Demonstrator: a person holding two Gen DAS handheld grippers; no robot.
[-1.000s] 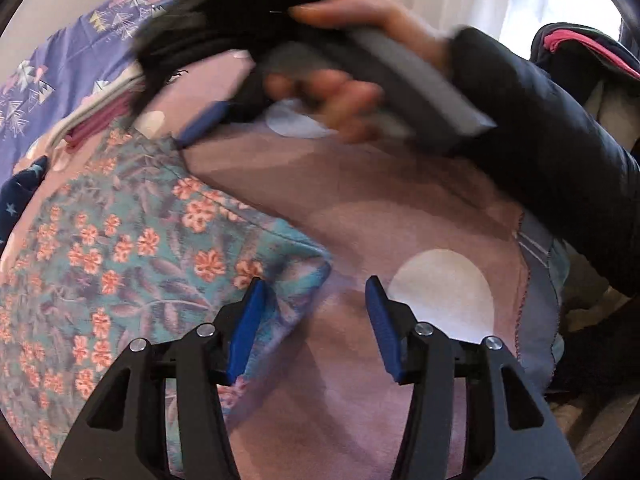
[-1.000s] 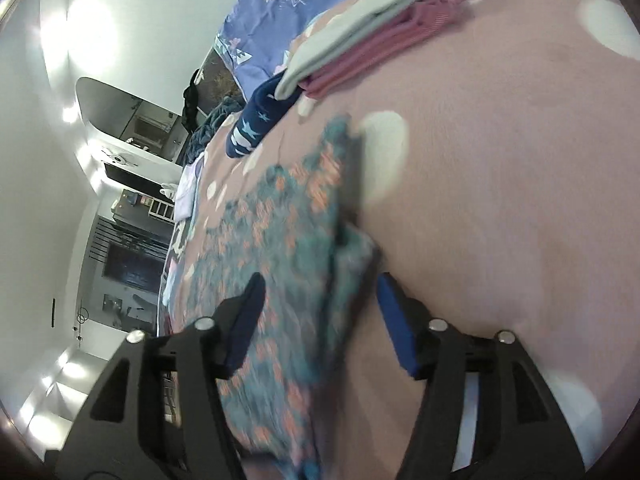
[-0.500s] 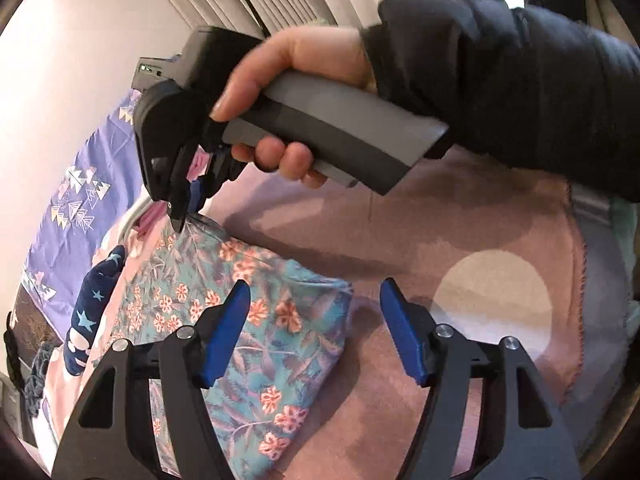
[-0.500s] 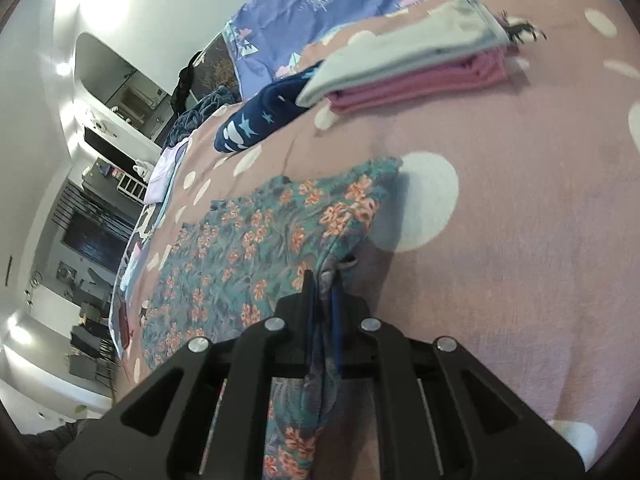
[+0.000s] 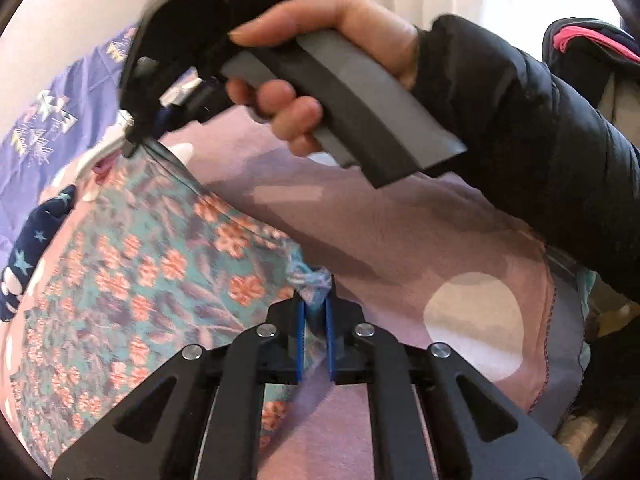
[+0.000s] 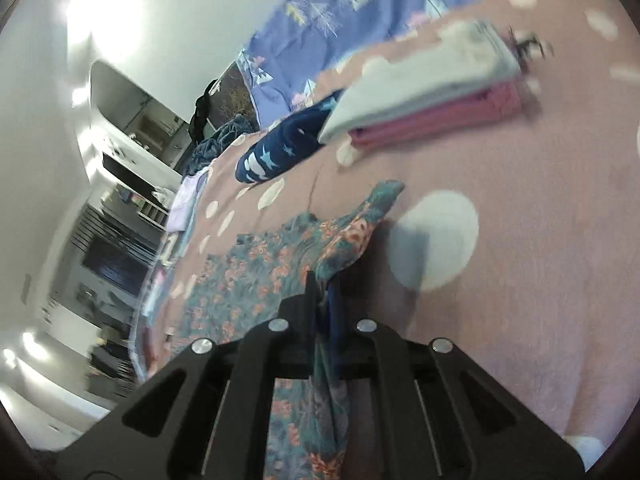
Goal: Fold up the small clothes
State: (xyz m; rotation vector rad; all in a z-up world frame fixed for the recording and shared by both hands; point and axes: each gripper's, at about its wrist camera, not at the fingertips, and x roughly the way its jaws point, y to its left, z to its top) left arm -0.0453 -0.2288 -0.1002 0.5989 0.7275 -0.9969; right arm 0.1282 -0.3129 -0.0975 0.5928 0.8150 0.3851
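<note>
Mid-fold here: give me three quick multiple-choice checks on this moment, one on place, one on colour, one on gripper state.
1. The folded stack lies where?
A. on the dotted blanket
B. on the floor
C. on a chair

2. Bottom layer of that stack?
A. yellow
B. pink
C. black

3. The left gripper is:
A. open, clear of cloth
B. shut on nothing
C. shut on the floral garment

Answers: 1 A, the stack rests on the blanket; 2 B, pink shows under the pale layer; 3 C, a bunched corner sits between the pads.

Teal cloth (image 5: 132,280) with coral flowers; pink blanket (image 6: 520,280) with white dots; navy garment (image 6: 280,148) with white stars; pink and pale grey folded stack (image 6: 432,100); lilac sheet (image 6: 340,12)
</note>
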